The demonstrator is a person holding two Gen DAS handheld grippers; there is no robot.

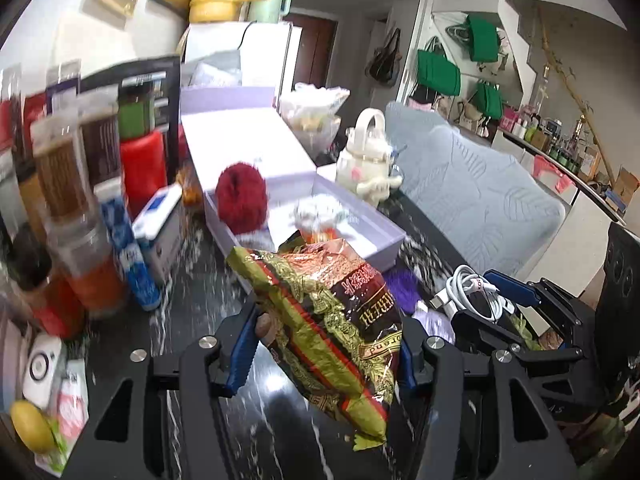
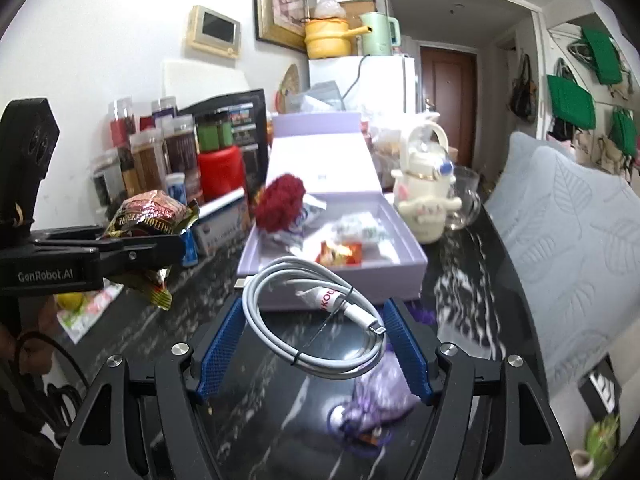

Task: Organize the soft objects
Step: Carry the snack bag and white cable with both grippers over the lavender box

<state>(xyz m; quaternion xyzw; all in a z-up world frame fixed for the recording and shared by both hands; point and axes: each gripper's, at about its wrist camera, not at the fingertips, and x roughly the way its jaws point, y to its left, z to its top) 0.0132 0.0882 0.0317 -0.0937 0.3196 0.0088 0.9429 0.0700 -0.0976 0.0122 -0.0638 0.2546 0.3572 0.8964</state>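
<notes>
Left gripper (image 1: 324,344) has its blue-padded jaws clamped on a crinkly gold-and-red foil snack packet (image 1: 320,320), held above the black marbled tabletop (image 1: 200,304); the right wrist view shows the same packet (image 2: 152,216) pinched in that gripper (image 2: 160,248) off to the left side. Right gripper (image 2: 316,344) grips a coiled white charging cable with a black tie (image 2: 312,320) across its blue pads, the coil lifted off the table (image 2: 460,292); the left wrist view shows the cable (image 1: 472,288) in that gripper (image 1: 496,300) at the right.

Under the right gripper, a small pale purple drawstring pouch (image 2: 376,396) lies on the tabletop.

Just beyond, an open shallow lilac cardboard box (image 2: 344,276) sits on the table. Inside it: a fluffy dark red pom-pom ball (image 2: 280,200) at the near left end, a small orange-red wrapper (image 2: 340,252), and a crumpled white-green packet (image 2: 360,228), blurred.

Right of the box, a cream cartoon-figure teapot (image 2: 424,200) with a clear glass mug (image 2: 464,196) beside it. Left of the box, jars and spice bottles (image 2: 160,156) cluster along the wall. A grey leaf-embossed cushion (image 2: 568,240) borders the table's right edge.
</notes>
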